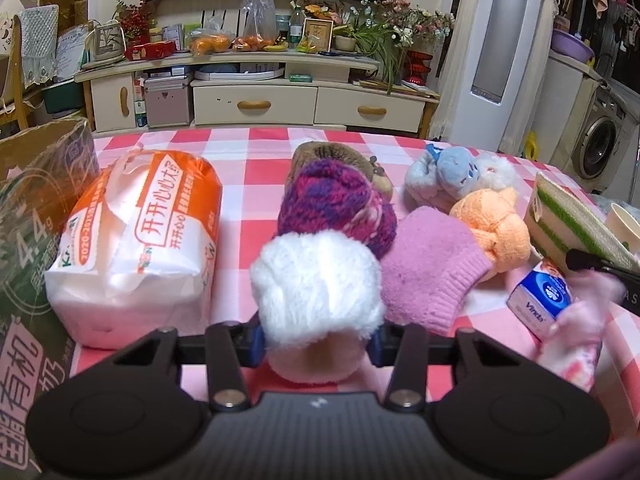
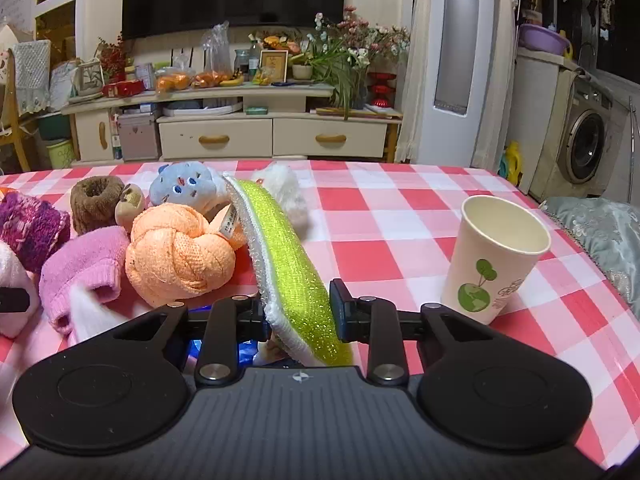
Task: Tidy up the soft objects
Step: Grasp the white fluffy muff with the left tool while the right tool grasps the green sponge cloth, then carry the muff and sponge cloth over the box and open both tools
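Observation:
My left gripper (image 1: 316, 340) is shut on a white and pink fluffy soft toy (image 1: 316, 288), held low over the checked tablecloth (image 1: 248, 184). Beyond it lie a purple knit piece (image 1: 336, 204), a pink knit sock (image 1: 428, 276), an orange knotted towel ball (image 1: 496, 232) and a blue plush (image 1: 452, 172). My right gripper (image 2: 298, 312) is around a green and white sponge pad (image 2: 288, 264) standing on edge; the right finger stands slightly off it. The orange ball (image 2: 176, 256) and pink sock (image 2: 80, 272) lie to its left.
An orange and white tissue pack (image 1: 140, 240) and a cardboard box (image 1: 36, 240) stand at the left. A blue Vinda tissue packet (image 1: 540, 300) lies at the right. A paper cup (image 2: 496, 256) stands right of my right gripper. A grey cushion (image 2: 600, 232) lies at the table's right edge.

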The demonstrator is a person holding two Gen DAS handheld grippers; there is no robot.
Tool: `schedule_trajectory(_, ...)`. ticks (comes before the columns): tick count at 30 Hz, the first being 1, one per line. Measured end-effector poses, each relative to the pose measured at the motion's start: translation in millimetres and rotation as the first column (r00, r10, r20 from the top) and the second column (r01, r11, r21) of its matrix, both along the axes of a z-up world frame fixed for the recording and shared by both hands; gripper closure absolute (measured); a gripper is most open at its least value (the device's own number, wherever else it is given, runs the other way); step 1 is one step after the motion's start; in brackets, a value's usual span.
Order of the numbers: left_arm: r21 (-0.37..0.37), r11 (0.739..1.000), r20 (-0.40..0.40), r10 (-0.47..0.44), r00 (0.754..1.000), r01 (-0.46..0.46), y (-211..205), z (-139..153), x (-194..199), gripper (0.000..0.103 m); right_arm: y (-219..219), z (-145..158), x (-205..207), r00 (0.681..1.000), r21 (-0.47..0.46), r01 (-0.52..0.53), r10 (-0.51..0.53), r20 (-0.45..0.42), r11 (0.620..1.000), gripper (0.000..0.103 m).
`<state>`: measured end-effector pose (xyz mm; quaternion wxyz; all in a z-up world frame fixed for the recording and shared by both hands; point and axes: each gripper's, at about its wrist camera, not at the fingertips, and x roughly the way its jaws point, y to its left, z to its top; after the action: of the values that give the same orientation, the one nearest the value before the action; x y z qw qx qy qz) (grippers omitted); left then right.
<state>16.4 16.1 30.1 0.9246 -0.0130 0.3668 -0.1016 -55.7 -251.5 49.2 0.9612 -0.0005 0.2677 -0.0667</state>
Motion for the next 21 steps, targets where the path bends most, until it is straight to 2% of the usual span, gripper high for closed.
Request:
schedule_trajectory(5,-0.015,1.0,0.004,-0.005,1.0,0.005,3.8,3.6,-5.1,0.067,0.3,4.8,-11.1,0.999,0.023,0.017,-0.018,0.042,1.0,0.071)
schedule_trajectory(11,-0.037,0.999,0.006,-0.021,1.0,0.021,9.7,8.9,-13.1,0.068,1.1,12.2,-22.3,0.996,0.055,0.023,-0.028,0.09,0.998,0.071)
schedule_trajectory(21,-0.095,0.994,0.046,-0.054,0.997,0.058,24.4,30.6,-29.3,0.068,-0.3,21.6,-32.9,0.995,0.212,0.019,-0.04,0.095,0.977,0.071)
